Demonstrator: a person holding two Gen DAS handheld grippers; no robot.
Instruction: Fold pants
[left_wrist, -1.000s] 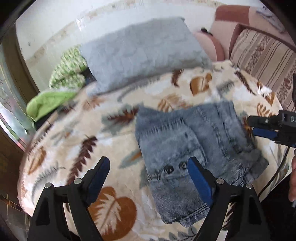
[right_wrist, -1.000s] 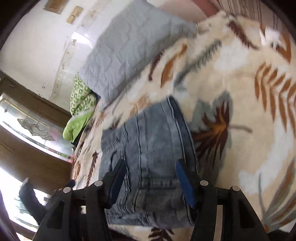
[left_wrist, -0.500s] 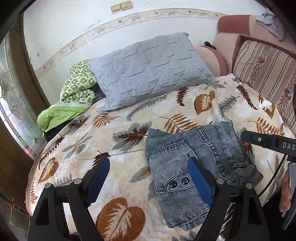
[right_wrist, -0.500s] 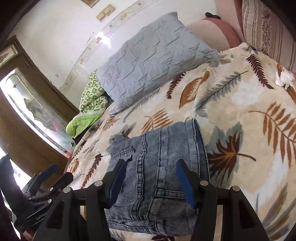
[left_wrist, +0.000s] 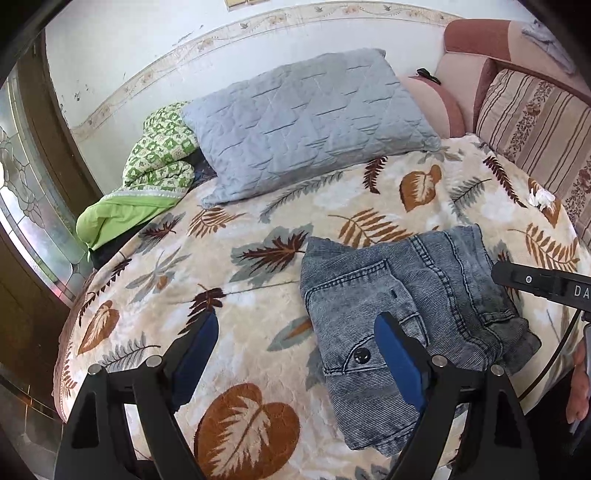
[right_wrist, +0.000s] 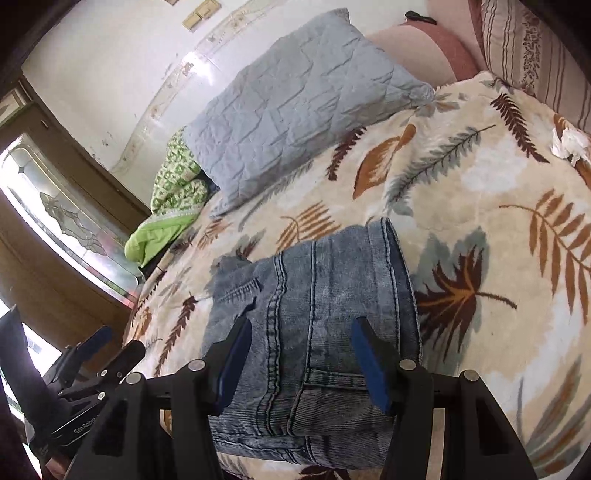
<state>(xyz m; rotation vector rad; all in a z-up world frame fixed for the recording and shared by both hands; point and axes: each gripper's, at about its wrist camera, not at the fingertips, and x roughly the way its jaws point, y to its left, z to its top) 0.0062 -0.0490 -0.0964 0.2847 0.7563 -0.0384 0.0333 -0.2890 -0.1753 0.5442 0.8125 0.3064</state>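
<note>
Your jeans lie on the leaf blanket, near the edge closest to you. They are already folded into a small, thick bundle. One back pocket faces up, and a dark button shows near the front of the pile. The fold looks neat and flat, so I think the folding is done or almost done.

Your left gripper hangs above the blanket with its blue pads spread wide. Nothing is between them. One pad sits over bare blanket and the other sits over the near part of the jeans. It is not holding cloth, and that makes sense because the pile can rest by itself.

Your right gripper points down at the bundle from the other side. Its pads stand partly apart, not as wide as the left ones. The jeans show between the pads, but the pads seem to float above the cloth, not pinch it. The picture is bent at the edges, so I cannot be fully sure of that.

The gray pillow and the green quilt are far back by the wall, well away from the jeans. That leaves you room to work.

If the bundle looks tidy to you, you can just pull both hands away.
</note>
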